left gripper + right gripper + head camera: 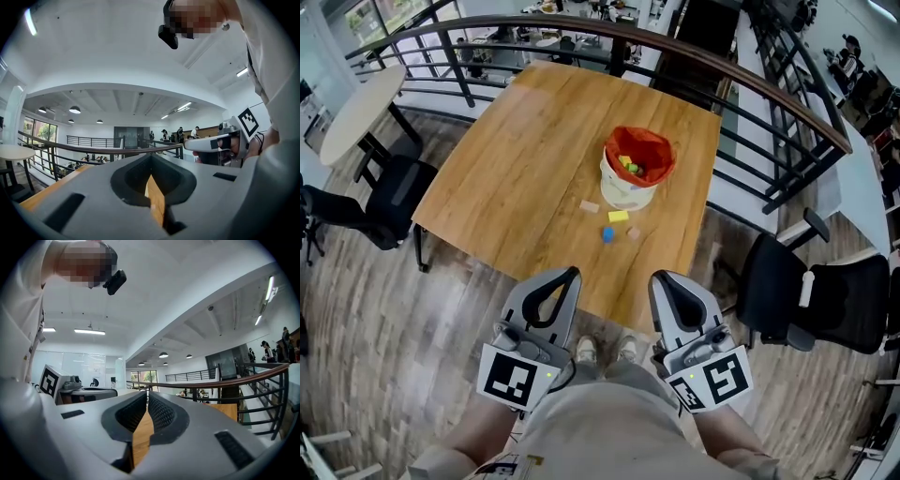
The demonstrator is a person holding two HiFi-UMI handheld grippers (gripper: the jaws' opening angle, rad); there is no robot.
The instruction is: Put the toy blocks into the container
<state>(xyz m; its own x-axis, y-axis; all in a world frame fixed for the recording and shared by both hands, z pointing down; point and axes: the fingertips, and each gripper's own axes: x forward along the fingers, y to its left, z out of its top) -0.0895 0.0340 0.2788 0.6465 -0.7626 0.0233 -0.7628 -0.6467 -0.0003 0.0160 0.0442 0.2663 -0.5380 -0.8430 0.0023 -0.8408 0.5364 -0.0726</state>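
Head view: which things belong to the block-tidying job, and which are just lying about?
Job: container, yellow block, blue block, tan block, left gripper, right gripper, both with jaws shut.
Lying about: black chair, round white table, railing.

white container (627,191) with red liner stands upright near the tabletop's (516,178) right edge, holding blocks; yellow block (619,216), blue block (607,234) and two tan blocks (589,206) lie loose on its near-edge side.

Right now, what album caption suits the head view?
Left gripper and right gripper, both shut, face a table with toy blocks beside the container.
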